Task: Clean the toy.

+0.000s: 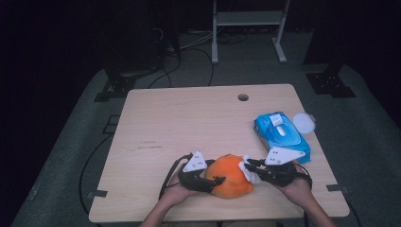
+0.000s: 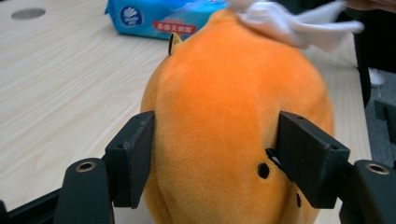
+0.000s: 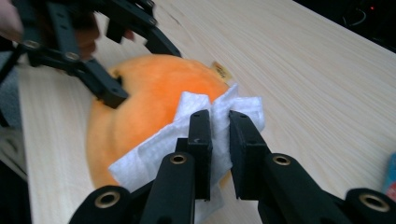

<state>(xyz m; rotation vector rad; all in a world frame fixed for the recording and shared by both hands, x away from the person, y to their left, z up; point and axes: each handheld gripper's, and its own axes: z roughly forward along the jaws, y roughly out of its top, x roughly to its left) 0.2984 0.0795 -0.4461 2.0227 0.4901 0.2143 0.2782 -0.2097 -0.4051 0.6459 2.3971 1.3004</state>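
Dim room, pale wooden table [image 1: 189, 123]; in the high view a round orange plush toy [image 1: 230, 176] sits near the front edge, blue wet-wipe pack [image 1: 281, 135] behind it to the right. Left gripper view: left gripper [image 2: 215, 154] clamps the toy's sides. Right gripper view: right gripper [image 3: 219, 126] pinches a white crumpled tissue [image 3: 187, 140] lying against the toy.

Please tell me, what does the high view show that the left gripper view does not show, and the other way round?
High view alone: the whole table, its round white lid, and the right tongs pinching a white wipe.
Left gripper view alone: the left tongs pressing both sides of the orange plush toy, and small black dots on its fabric.
Both: the toy, the wipe and the blue wipes pack.
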